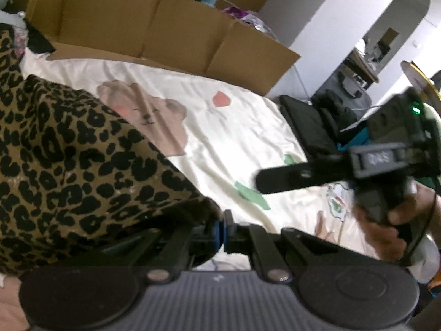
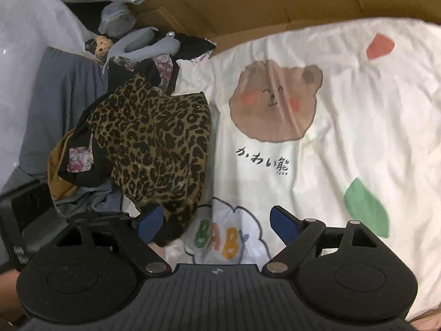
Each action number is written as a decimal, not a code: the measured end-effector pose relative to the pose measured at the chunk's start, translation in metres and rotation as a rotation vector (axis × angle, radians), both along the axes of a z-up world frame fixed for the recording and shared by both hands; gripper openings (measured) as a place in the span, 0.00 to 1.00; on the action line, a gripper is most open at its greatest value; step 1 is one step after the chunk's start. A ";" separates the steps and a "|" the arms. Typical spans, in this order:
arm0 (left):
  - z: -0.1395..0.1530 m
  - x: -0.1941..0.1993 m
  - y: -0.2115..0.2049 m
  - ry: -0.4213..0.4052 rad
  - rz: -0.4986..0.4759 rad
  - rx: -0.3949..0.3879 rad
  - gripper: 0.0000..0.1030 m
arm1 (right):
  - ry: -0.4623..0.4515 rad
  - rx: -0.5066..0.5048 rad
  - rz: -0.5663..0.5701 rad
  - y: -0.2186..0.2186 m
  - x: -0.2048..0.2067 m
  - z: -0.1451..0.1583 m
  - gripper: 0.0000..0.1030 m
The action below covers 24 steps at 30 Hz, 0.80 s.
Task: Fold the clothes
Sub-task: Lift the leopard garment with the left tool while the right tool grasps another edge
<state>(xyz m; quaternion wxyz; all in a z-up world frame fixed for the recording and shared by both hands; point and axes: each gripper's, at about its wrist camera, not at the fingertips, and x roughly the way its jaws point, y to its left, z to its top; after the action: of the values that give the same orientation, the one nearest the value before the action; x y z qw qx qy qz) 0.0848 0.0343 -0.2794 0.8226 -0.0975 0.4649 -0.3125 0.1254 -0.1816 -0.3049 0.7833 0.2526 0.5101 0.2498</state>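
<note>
Leopard-print garment (image 2: 154, 143): soft matt woven cloth. Bedsheet (image 2: 344, 143): smooth cream cloth with flat printed figures, lightly creased. Cardboard panels (image 1: 154, 33): matt brown paperboard, creased at the folds. Left hand-held gripper (image 1: 223, 230): matt black plastic links, ribbed grey housing, blue pads, bright metal pivot pins.

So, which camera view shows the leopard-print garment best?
The right wrist view: the whole leopard-print garment shows, bunched beside the bear-print sheet. The left wrist view shows only a close part, cut off by the picture's edge, at the left gripper.
</note>
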 end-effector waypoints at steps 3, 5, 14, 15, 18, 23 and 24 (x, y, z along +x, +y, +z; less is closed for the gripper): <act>-0.001 -0.006 -0.005 0.012 -0.021 -0.014 0.02 | 0.037 0.030 0.015 0.009 0.005 -0.009 0.84; -0.002 -0.008 -0.008 0.014 -0.030 -0.020 0.02 | 0.060 0.041 0.024 0.013 0.007 -0.014 0.84; -0.007 -0.016 -0.018 0.031 -0.067 -0.046 0.02 | 0.189 0.124 0.036 0.022 0.010 -0.038 0.53; -0.008 -0.016 -0.017 0.043 -0.064 -0.047 0.03 | 0.200 0.135 0.046 0.024 0.010 -0.041 0.31; -0.009 -0.016 -0.014 0.079 -0.053 -0.050 0.05 | 0.186 0.123 0.060 0.026 0.007 -0.042 0.00; -0.008 -0.015 -0.004 0.110 -0.027 -0.024 0.43 | 0.145 0.121 0.025 0.012 0.004 -0.038 0.00; -0.006 -0.015 -0.001 0.104 -0.023 -0.011 0.46 | 0.141 0.117 0.019 0.008 0.004 -0.037 0.00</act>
<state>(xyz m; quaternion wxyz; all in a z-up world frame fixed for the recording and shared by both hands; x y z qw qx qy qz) 0.0698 0.0331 -0.2857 0.7932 -0.1129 0.5061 -0.3192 0.1297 -0.1734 -0.3420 0.7270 0.3103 0.5507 0.2681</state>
